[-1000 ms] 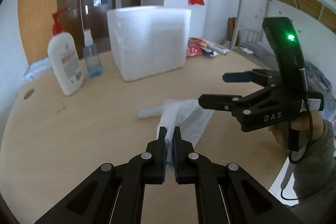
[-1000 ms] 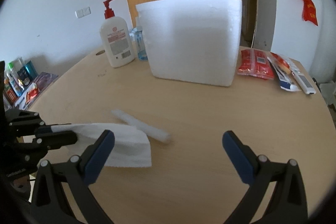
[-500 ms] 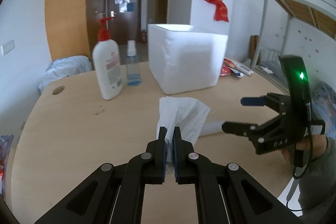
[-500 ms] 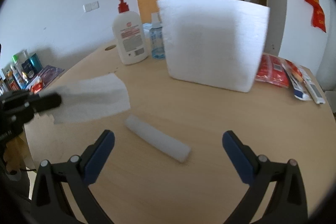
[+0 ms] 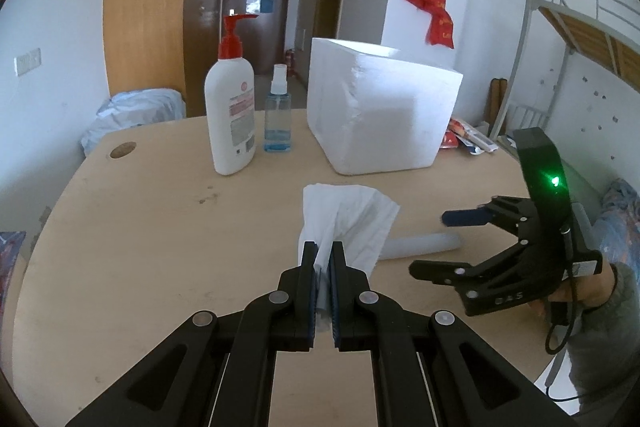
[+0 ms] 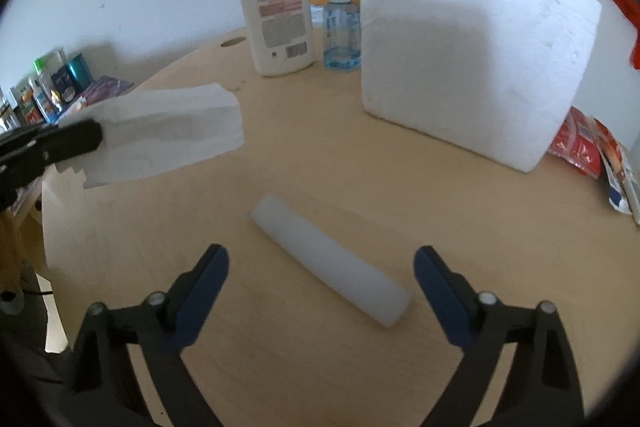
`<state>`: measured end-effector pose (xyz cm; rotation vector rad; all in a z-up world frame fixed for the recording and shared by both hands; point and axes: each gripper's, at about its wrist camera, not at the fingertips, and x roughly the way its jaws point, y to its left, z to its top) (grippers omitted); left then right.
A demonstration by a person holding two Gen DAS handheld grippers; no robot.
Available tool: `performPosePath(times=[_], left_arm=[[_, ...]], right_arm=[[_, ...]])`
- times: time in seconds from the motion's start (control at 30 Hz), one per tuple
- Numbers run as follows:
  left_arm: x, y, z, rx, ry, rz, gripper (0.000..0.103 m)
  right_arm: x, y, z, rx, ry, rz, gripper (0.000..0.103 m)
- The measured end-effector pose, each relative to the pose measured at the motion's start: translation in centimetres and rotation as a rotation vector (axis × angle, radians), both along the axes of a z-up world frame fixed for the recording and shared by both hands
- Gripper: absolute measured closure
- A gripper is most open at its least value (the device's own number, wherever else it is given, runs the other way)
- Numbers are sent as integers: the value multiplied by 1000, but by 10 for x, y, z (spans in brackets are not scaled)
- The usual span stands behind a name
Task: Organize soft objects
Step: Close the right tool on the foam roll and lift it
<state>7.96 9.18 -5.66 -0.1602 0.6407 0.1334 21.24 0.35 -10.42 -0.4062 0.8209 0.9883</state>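
Left wrist view: the left tongs (image 5: 323,259) are clamped tight on a white tissue (image 5: 352,215), which stands up off the table (image 5: 140,227) and fans toward 12 o'clock. At 4 o'clock of the tissue lies a white foam roll (image 5: 424,245), its near end hidden behind the tissue. The right tongs (image 5: 444,239) hover at 3 o'clock, held by a hand (image 5: 576,291) near the table's right edge. A foam box (image 5: 380,119), a lotion bottle (image 5: 231,107) and a spray bottle (image 5: 278,115) line the far side; the table's left half is bare wood.

Right wrist view: the right tongs (image 6: 322,267) are wide apart and closing, with the foam roll (image 6: 328,263) lying slantwise between the fingers, not pressed. The tissue (image 6: 164,135) hangs at 10 o'clock, above the table's left edge. The foam box (image 6: 468,55) stands at 1 o'clock, well apart, with packets (image 6: 580,147) at its right.
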Motion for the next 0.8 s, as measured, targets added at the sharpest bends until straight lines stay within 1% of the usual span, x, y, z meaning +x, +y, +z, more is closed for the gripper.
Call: performPosePath(times=[0.03, 0.07, 0.3, 0.33, 0.4, 0.47, 0.53, 0.6, 0.67, 0.77, 0.8], left_arm=[[1, 0, 0, 0, 0, -4, 97], [3, 0, 0, -1, 0, -5, 97], [3, 1, -3, -16, 1, -14, 97], [2, 2, -3, -19, 1, -12, 97], [2, 1, -3, -22, 1, -15, 97], [2, 1, -3, -22, 1, -15, 97], [1, 1, -2, -31, -3, -20, 97], [0, -1, -2, -28, -6, -27, 97], [-2, -3, -2, -31, -9, -33, 97], [-5, -5, -1, -31, -16, -40, 97], [-6, -5, 0, -33, -19, -36, 97]], right_arm=[[-1, 2, -1, -12, -4, 2, 19], [-1, 2, -2, -21, -4, 3, 21], [2, 6, -8, -84, -22, -1, 32], [1, 7, -8, -98, -37, -4, 35], [0, 8, -8, -108, -36, -1, 42], [-1, 6, -7, -127, -39, -8, 54], [-2, 5, -5, -142, -36, -12, 57], [1, 2, -3, -142, -11, -35, 63], [-2, 1, -3, -146, -18, -37, 64], [-10, 2, -4, -147, -66, -42, 65], [-9, 2, -4, -149, -63, -41, 65]])
